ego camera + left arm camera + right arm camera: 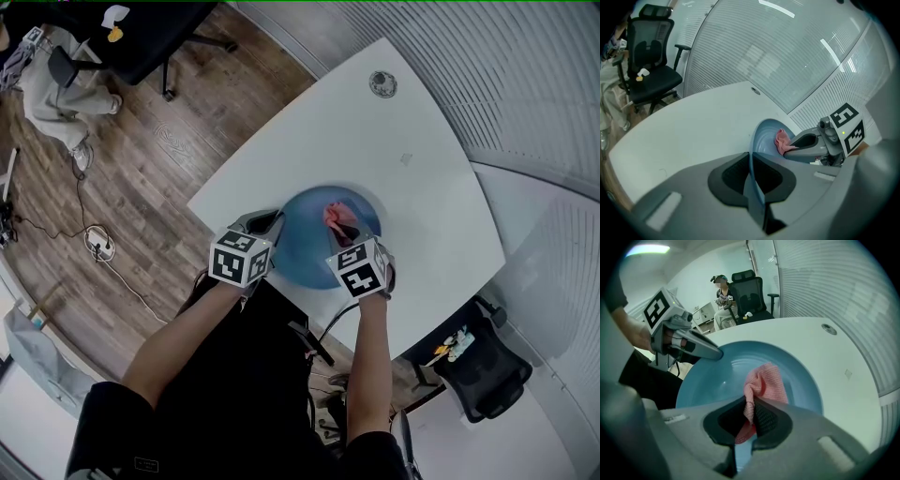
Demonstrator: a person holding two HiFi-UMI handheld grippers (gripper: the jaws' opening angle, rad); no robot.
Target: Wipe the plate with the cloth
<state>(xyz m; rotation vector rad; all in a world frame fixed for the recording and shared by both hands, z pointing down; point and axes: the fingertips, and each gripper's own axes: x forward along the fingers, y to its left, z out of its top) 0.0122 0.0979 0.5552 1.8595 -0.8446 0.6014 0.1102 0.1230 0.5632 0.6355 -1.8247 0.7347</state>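
A blue plate (309, 251) rests on the white table (375, 141) near its front edge. My left gripper (272, 225) is shut on the plate's left rim; in the left gripper view the thin rim (752, 171) runs straight between the jaws of that gripper (751, 161). My right gripper (345, 234) points steeply down over the plate, shut on a pink cloth (338, 218). In the right gripper view the cloth (765, 380) bunches up from between the jaws of the right gripper (751, 411) and lies on the plate's inside (722, 378).
A round grommet (382, 84) sits at the table's far end. Black office chairs stand at the right (487, 370) and at the far left (178, 37). A seated person (723, 294) is behind the table. Cables lie on the wooden floor (98, 246).
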